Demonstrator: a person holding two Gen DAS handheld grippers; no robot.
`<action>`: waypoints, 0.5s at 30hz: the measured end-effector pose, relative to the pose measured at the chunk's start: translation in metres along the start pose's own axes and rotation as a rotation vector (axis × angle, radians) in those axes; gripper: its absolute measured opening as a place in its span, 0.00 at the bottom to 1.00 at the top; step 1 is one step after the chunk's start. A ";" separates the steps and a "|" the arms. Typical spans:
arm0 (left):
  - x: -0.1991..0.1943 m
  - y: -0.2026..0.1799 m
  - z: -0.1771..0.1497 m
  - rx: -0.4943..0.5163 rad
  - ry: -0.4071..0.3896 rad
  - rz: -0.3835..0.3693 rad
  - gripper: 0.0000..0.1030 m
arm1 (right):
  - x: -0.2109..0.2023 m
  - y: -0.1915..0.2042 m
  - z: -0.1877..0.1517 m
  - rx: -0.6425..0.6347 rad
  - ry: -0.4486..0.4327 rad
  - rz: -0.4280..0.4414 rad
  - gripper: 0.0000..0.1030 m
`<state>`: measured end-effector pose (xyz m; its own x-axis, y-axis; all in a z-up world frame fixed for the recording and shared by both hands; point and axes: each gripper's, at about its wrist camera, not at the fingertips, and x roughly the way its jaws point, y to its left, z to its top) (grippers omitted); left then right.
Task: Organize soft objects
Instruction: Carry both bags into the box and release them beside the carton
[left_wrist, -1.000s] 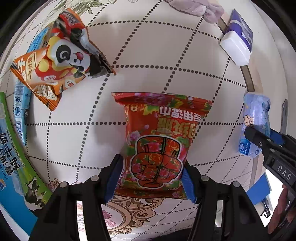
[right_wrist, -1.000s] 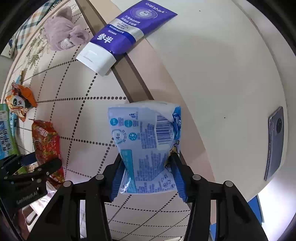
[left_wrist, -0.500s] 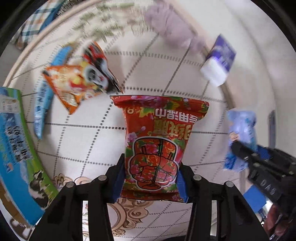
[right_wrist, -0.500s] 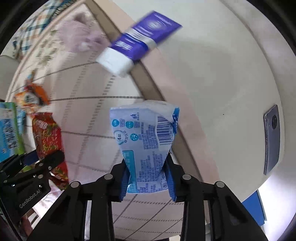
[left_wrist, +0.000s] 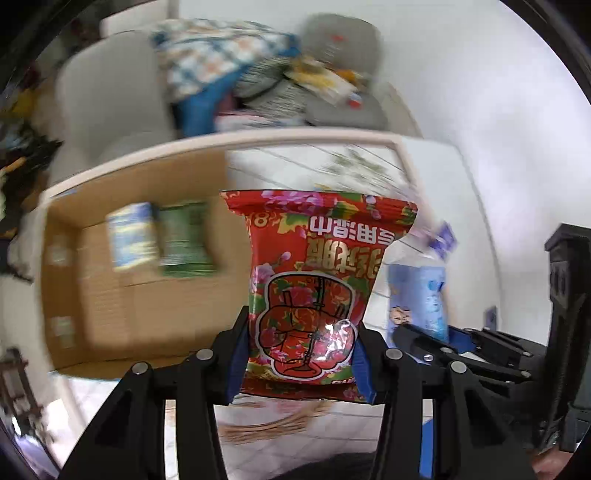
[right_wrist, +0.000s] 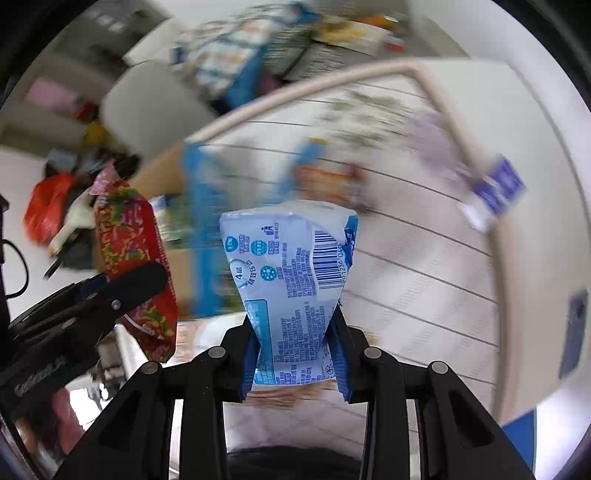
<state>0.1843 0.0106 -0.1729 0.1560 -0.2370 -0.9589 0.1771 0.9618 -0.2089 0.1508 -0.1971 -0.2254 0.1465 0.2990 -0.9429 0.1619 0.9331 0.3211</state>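
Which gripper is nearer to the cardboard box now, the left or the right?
Left. The left gripper, holding the red packet, is beside the cardboard box. The right gripper, holding the blue packet, is farther off.

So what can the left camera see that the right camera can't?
Only the left wrist view looks into the open cardboard box, with a blurred blue and green packet in it, and shows the front of the red flowered packet pinched in the left gripper.

Only the right wrist view shows the barcode side of the pale blue packet pinched in the right gripper, and a red bag lying far off to the left.

Both show both packets, both grippers, the blurred purple tube and the tiled table.
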 end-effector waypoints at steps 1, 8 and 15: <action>-0.007 0.021 0.001 -0.017 -0.004 0.018 0.43 | -0.001 0.020 0.000 -0.032 0.002 0.006 0.35; 0.009 0.159 0.018 -0.153 0.036 0.138 0.43 | 0.054 0.153 0.008 -0.168 0.045 0.009 0.35; 0.071 0.233 0.041 -0.212 0.160 0.161 0.43 | 0.143 0.207 0.011 -0.173 0.173 -0.053 0.35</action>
<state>0.2765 0.2121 -0.2821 0.0073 -0.0705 -0.9975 -0.0465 0.9964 -0.0707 0.2160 0.0363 -0.2930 -0.0291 0.2646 -0.9639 -0.0065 0.9643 0.2649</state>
